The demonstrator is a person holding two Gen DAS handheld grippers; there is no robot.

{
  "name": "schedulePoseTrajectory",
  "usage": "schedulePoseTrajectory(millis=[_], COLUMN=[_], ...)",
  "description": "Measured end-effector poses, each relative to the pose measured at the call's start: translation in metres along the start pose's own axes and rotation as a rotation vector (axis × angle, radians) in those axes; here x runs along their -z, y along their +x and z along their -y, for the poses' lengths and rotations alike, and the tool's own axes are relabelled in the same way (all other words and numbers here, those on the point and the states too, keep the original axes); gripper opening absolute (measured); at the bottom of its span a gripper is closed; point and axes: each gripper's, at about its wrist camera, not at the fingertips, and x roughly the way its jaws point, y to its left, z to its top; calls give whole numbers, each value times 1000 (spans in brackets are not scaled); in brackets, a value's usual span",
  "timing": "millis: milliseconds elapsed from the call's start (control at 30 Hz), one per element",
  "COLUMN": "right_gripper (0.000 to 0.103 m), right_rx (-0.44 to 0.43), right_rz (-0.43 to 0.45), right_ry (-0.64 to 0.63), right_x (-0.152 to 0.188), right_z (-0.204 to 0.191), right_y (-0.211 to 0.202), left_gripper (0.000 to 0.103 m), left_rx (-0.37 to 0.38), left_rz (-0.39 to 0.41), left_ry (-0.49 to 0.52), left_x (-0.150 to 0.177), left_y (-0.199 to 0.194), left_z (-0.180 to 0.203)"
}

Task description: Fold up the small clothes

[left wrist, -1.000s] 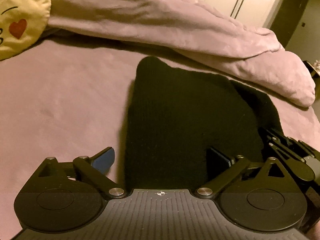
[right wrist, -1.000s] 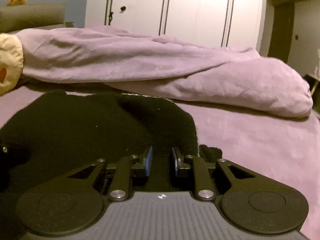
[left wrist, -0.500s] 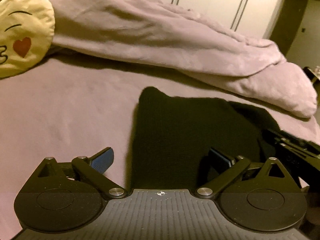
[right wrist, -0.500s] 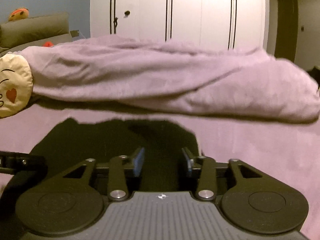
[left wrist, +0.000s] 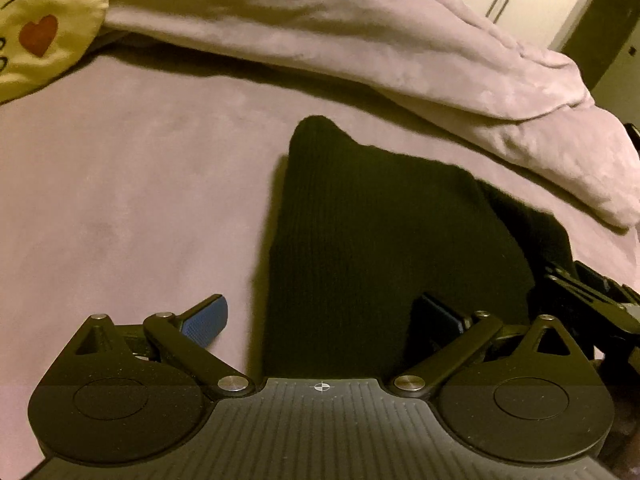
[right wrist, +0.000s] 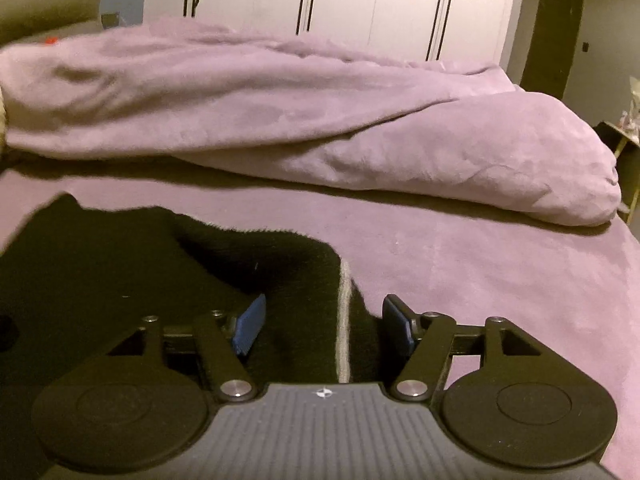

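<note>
Both jaws gaped empty as the left gripper point(left wrist: 320, 318) and right gripper point(right wrist: 324, 324) hovered over the black garment point(left wrist: 376, 248) mid-bed point(left wrist: 140, 200); pinching matching corners looked wisest.

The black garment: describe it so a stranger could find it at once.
Start from the mauve bed with the bunched duvet across its far side. In front of the duvet, on the flat sheet, lies the black garment, a ribbed knit. It is the only dark thing there; the yellow emoji cushion sits far off.
</note>
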Motion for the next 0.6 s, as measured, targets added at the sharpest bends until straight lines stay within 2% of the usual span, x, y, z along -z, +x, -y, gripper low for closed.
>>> schedulePoseTrajectory(millis=[133, 200, 300, 367, 467, 600], right_gripper=[63, 63, 63, 71, 76, 76], right_rx=[-52, -28, 24, 29, 24, 9], right_rz=[14, -20, -55, -52, -81, -99], right_ry=[-42, -82, -103, -83, -80, -94], right_x=[32, 53, 77, 82, 75, 69], right_z=[-4, -4, 5, 11, 13, 15], right_y=[-68, -89, -96, -92, -81, -88], left_gripper=[103, 103, 103, 103, 103, 103], left_rx=[14, 16, 9, 0, -24, -24], left_rz=[-32, -49, -54, -66, -57, -54], left_ry=[2, 3, -2, 1, 17, 28], left_x=[17, 27, 37, 39, 40, 45], left_y=[-19, -25, -29, -28, -29, -36], left_z=[-7, -9, -9, -7, 0, 0])
